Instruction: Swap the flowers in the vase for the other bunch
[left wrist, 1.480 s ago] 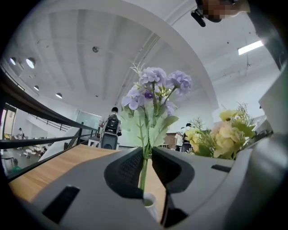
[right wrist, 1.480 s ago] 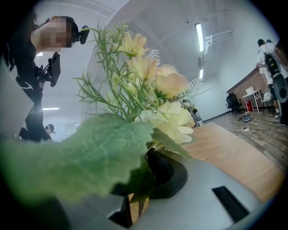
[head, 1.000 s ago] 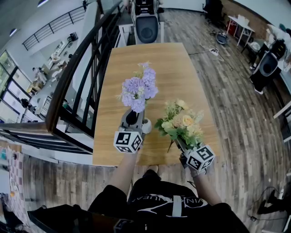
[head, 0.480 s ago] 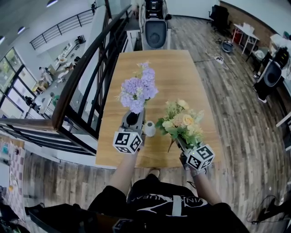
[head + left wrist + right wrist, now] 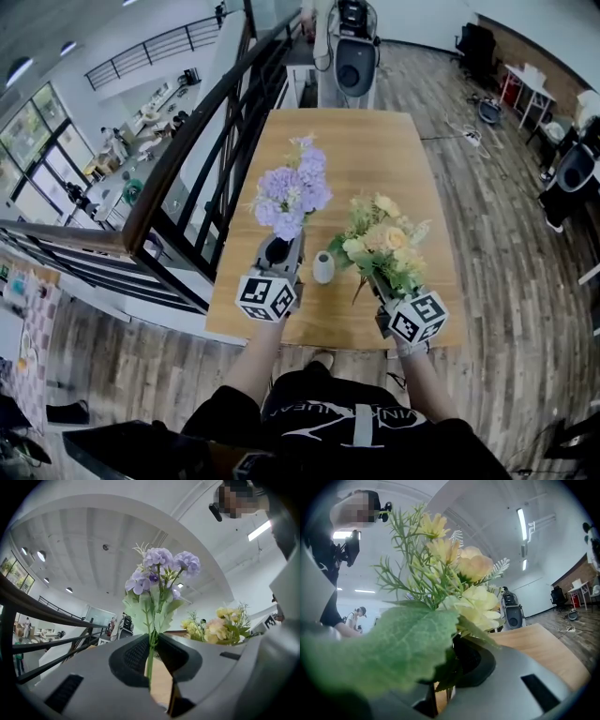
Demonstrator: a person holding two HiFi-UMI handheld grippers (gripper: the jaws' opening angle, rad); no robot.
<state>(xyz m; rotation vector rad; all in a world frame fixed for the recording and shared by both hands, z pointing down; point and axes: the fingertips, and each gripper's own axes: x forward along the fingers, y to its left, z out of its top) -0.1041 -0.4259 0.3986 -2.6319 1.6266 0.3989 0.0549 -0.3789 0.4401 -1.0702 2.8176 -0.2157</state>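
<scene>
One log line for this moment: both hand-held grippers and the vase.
left hand-held gripper: shut on purple flowers | right hand-held gripper: shut on yellow flowers | vase: empty, upright on table

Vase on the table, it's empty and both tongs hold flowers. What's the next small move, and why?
Probably carry the right tongs over the white vase and lower the yellow bunch stems-first toward its mouth. The vase stands empty between both tongs, while the left tongs clamp the purple bunch clear of it.
</scene>
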